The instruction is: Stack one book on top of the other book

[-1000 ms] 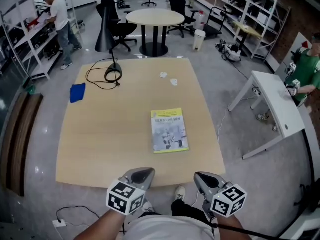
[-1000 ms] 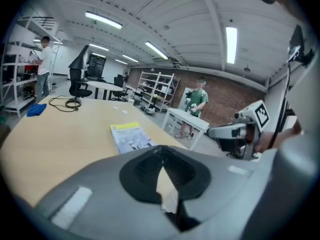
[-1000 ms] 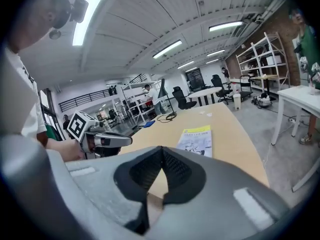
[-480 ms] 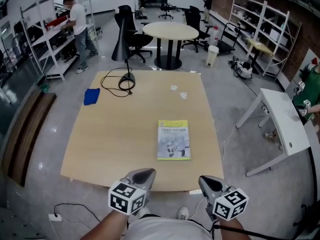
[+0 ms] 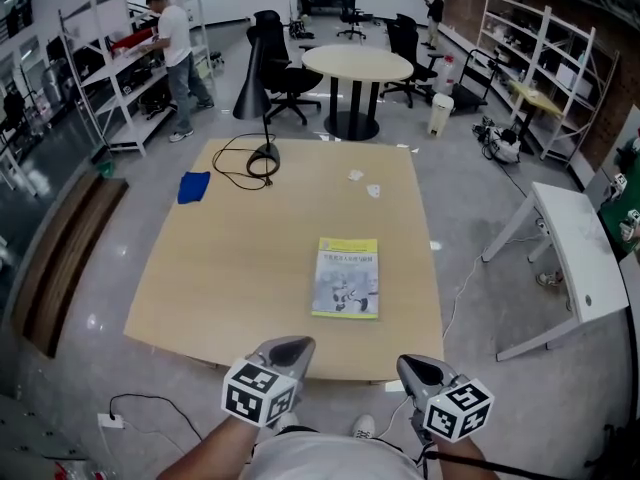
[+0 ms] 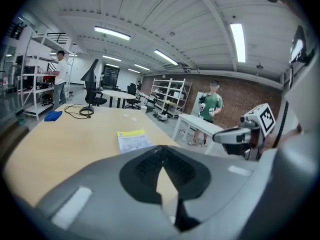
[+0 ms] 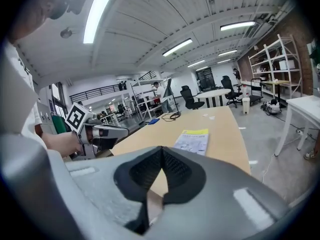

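**Grippers closed and clear of the desk; book flat near the near edge**

The book [image 5: 346, 277] lay flat and face up on the desk [image 5: 220, 268], right of centre and closer to the near edge than the far one. Its long sides ran roughly square to that edge. Only one cover showed. Whether a second book lay under it could not be told, so the state of the stack was left open.

The left gripper [image 5: 286, 347] and the right gripper [image 5: 411, 365] were held side by side just off the near edge, well apart from the book. Each had its jaws together with nothing between them. Both pointed forward and slightly down across the desk, which reads as a resting posture and not an approach.

The lamp [image 5: 252, 78], its cable [image 5: 235, 168] and a blue cloth [image 5: 194, 186] sat toward the far-left corner, well apart from the book. Access to the book from the near edge was therefore unobstructed.
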Demonstrator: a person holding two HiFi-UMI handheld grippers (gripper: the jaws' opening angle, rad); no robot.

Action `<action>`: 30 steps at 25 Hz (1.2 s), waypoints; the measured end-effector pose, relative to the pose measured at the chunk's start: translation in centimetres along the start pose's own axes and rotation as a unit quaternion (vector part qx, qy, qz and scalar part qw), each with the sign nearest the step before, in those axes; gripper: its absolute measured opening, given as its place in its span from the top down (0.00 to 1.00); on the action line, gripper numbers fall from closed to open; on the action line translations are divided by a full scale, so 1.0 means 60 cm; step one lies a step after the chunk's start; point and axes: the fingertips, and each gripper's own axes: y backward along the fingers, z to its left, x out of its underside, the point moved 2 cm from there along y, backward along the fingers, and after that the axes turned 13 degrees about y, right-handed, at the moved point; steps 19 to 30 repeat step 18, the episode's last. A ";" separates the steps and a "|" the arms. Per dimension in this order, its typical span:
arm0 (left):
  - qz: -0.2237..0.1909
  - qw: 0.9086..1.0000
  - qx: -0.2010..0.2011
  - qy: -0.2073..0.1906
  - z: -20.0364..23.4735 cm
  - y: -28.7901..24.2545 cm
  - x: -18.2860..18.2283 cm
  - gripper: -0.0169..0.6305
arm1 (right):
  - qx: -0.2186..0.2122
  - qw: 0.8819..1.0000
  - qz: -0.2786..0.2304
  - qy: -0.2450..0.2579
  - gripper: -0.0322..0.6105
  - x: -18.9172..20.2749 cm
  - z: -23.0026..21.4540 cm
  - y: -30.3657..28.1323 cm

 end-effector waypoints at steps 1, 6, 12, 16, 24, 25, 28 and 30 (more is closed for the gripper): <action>0.000 1.000 -0.001 -0.002 -0.001 -0.001 -0.001 0.96 | -0.001 1.000 0.000 0.004 0.95 -0.001 -0.002 0.000; 0.002 1.000 -0.006 -0.008 0.000 0.001 -0.008 0.96 | -0.003 1.000 -0.002 0.004 0.95 -0.005 -0.005 0.001; 0.005 1.000 -0.004 -0.012 0.003 -0.002 -0.005 0.96 | -0.003 1.000 -0.002 0.006 0.95 -0.003 -0.003 -0.003; 0.008 1.000 -0.003 -0.015 0.004 -0.004 -0.002 0.96 | -0.001 1.000 -0.001 0.003 0.95 0.000 -0.004 -0.005; 0.009 1.000 -0.002 -0.016 0.005 -0.005 -0.002 0.96 | -0.001 1.000 0.000 0.002 0.95 0.002 -0.003 -0.006; 0.009 1.000 -0.002 -0.016 0.005 -0.005 -0.002 0.96 | -0.001 1.000 0.000 0.002 0.95 0.002 -0.003 -0.006; 0.009 1.000 -0.002 -0.016 0.005 -0.005 -0.002 0.96 | -0.001 1.000 0.000 0.002 0.95 0.002 -0.003 -0.006; 0.009 1.000 -0.002 -0.016 0.005 -0.005 -0.002 0.96 | -0.001 1.000 0.000 0.002 0.95 0.002 -0.003 -0.006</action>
